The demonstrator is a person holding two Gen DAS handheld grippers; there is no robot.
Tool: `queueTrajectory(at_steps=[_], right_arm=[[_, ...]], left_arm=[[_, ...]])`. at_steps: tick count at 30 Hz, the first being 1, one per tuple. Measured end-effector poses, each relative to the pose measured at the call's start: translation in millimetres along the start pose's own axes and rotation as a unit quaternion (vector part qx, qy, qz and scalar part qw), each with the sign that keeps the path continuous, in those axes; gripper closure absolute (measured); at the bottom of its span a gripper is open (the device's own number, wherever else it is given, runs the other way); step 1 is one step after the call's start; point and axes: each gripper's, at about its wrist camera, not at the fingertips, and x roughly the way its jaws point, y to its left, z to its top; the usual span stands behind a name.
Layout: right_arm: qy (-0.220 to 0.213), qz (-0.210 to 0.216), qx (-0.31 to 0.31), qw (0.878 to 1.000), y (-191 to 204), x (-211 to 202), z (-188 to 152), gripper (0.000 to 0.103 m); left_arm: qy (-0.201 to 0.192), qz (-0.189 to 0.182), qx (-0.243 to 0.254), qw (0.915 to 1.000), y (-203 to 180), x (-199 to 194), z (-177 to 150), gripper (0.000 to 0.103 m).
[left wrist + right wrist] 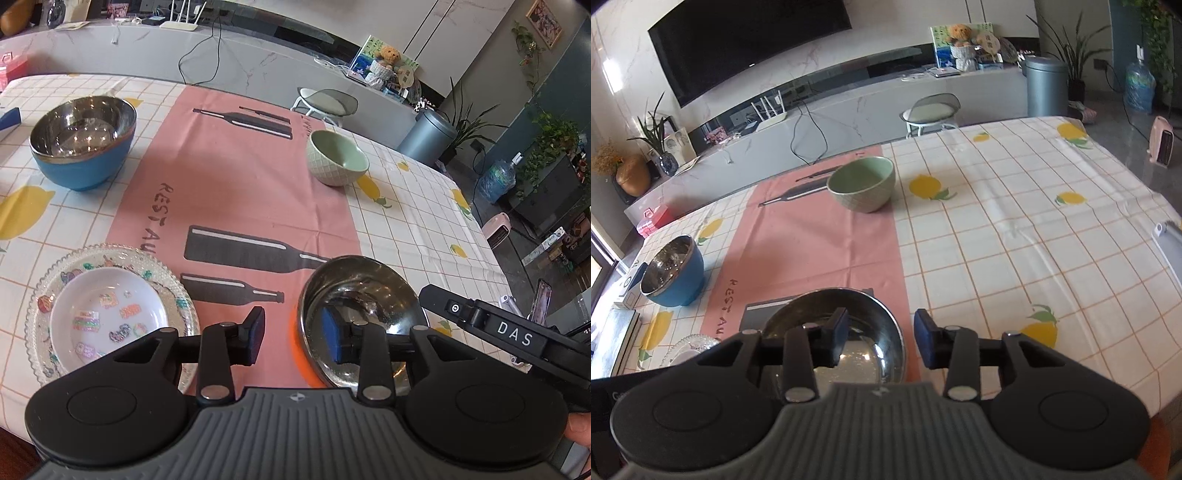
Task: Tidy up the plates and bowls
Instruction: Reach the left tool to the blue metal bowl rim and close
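An orange bowl [354,317] with a steel lining sat upright at the lower centre-right of the left view, on the edge of the pink cloth. A blue bowl [82,142], also steel-lined and upright, stood at the upper left. A pale green bowl [337,158] with a quilted outside stood upright at upper centre-right. At the lower left lay a clear, bead-rimmed plate [110,258] with a shallow white dish [107,317] resting in it, colourful stickers showing on both.

Probably a home living room: a wall television [750,40], potted plants [1067,59] and a lemon-print tablecloth [1015,229].
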Motion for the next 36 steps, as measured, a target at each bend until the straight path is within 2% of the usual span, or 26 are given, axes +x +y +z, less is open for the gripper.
queueTrajectory(at_steps=[3,7,15,18,26,33,36], right_arm=[[-0.014,0.005,-0.01,1.0,10,-5,0,0.051],[-0.016,0.023,-0.022,0.999,24,-5,2,0.051],[-0.009,0.044,-0.046,0.998,63,4,6,0.05],[-0.001,0.053,-0.056,0.997,80,12,10,0.049],[0.035,0.079,-0.07,0.994,121,39,20,0.047],[0.072,0.086,-0.067,0.991,154,73,35,0.047],[0.085,0.091,-0.059,0.99,168,90,43,0.047]], left_arm=[[-0.02,0.009,0.002,0.9998,10,-11,5,0.061],[-0.046,0.024,0.0,0.9986,25,-27,13,0.056],[-0.072,0.062,-0.012,0.9954,60,-48,31,0.056],[-0.077,0.062,-0.03,0.9946,76,-52,39,0.054],[-0.092,0.064,-0.059,0.992,112,-58,62,0.035],[-0.09,0.07,-0.093,0.9891,144,-48,86,0.035],[-0.092,0.083,-0.108,0.9864,158,-42,97,0.035]])
